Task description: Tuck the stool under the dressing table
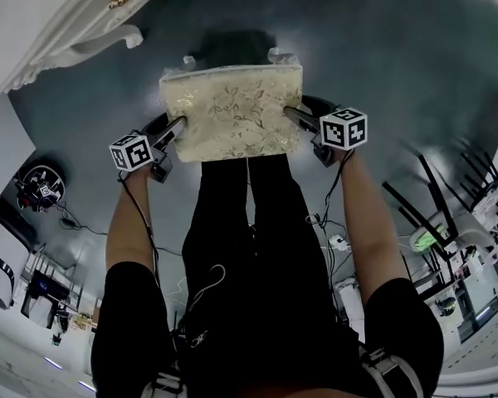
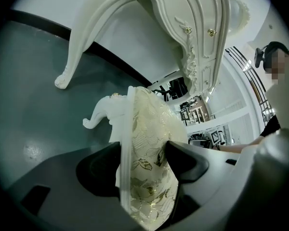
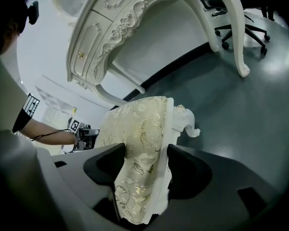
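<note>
Holds the stool (image 1: 232,110) by its seat, from both sides at once. With the left gripper (image 1: 176,128), bites the seat's left edge: jaws spread wide, one pressed on the floral cushion, the other on the white frame under it. With the right gripper (image 1: 295,116), clamps the right edge the same way, wide and tight on cushion and frame. Has the stool over the dark floor (image 1: 398,65), just ahead of the person's legs (image 1: 249,222), near the dressing table (image 1: 58,23) but not under it. Shows curled white stool feet at the far corners.
</note>
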The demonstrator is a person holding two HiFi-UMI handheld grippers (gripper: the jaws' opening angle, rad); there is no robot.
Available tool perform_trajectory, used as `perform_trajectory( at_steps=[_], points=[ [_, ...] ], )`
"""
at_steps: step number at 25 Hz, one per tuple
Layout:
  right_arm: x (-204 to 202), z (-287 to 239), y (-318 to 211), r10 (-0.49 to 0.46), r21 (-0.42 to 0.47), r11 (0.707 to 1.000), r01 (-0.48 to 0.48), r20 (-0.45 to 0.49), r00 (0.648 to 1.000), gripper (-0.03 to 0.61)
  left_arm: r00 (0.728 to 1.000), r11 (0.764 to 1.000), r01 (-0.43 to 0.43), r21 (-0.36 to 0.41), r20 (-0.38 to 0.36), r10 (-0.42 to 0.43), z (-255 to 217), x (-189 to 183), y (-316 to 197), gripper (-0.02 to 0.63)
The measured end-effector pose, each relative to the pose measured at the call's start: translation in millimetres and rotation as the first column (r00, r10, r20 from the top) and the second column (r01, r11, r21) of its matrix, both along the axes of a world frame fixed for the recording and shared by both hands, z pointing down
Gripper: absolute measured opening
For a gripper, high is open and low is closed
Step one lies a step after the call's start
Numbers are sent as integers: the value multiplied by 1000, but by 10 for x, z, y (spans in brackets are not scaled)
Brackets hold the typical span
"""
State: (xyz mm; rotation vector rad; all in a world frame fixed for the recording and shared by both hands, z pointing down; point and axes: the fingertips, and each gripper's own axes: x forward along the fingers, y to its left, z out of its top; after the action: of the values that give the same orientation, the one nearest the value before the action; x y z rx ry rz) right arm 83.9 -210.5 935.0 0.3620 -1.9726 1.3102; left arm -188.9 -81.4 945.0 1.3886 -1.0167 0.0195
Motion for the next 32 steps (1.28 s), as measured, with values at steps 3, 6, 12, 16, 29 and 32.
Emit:
perform_trajectory(
  at_steps=[3, 6, 12, 16, 29, 32],
  points=[
    [13, 2, -3, -3, 1, 1000, 3, 18, 1000, 304, 999, 999, -32, -14, 5, 32, 11, 12, 4, 305],
    [57, 31, -23, 16, 13, 1000, -17, 3, 1000, 306, 999, 999, -47, -23, 1, 47, 10, 35, -12, 305],
    [72, 147, -13, 71, -82, 994, -67, 57, 996, 378, 999, 999, -35, -38, 3, 35, 30, 50, 20, 305],
    [17, 107, 5, 50, -113, 993, -37, 119, 992, 307, 999, 997, -54, -46, -2, 54, 51, 66, 5, 305],
    [7, 114, 11, 59, -109, 993, -46, 114, 992, 288, 999, 998, -47, -51, -9, 46, 24, 62, 21, 299],
    [9, -9, -101, 57, -78, 996, -48, 128, 990, 288, 1000, 999, -27, -25, -4, 27, -80, 73, -65, 299]
  ],
)
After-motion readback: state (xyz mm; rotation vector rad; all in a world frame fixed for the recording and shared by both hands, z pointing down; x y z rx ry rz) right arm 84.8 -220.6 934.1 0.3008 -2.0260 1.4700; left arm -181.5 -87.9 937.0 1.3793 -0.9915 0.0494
